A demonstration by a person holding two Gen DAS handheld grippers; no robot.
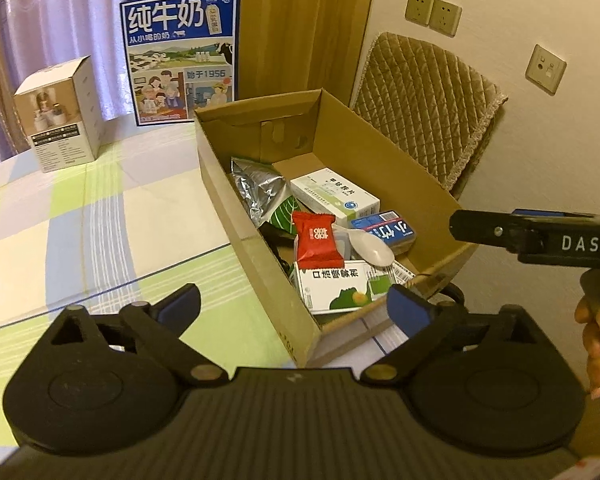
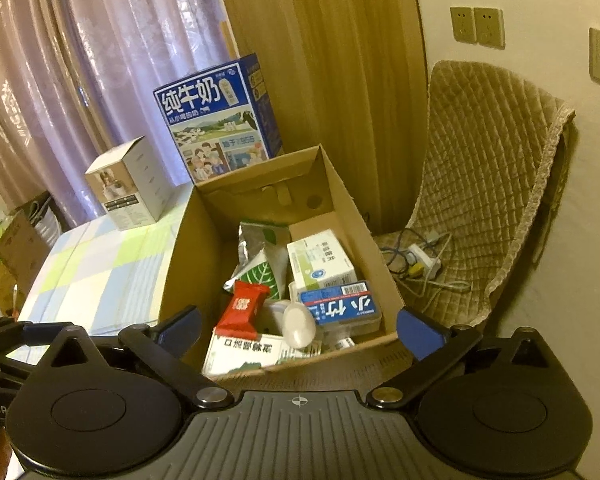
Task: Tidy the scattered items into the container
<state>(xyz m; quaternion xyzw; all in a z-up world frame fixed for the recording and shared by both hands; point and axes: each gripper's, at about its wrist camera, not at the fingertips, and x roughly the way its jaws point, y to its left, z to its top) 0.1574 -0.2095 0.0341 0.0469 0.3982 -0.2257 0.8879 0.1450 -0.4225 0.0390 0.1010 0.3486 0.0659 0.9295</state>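
Tongs: left gripper (image 1: 294,308) and right gripper (image 2: 298,330) both wide, empty | items: all in box (image 1: 256,240), frame centre, just ahead | table (image 1: 80,220) left: no loose item seen

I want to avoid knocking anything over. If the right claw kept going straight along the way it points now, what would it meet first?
Probably the near wall of the cardboard box, or just past it the white and green carton lying inside. The right claw stands open and empty, aimed down into the box; depth is hard to judge here.
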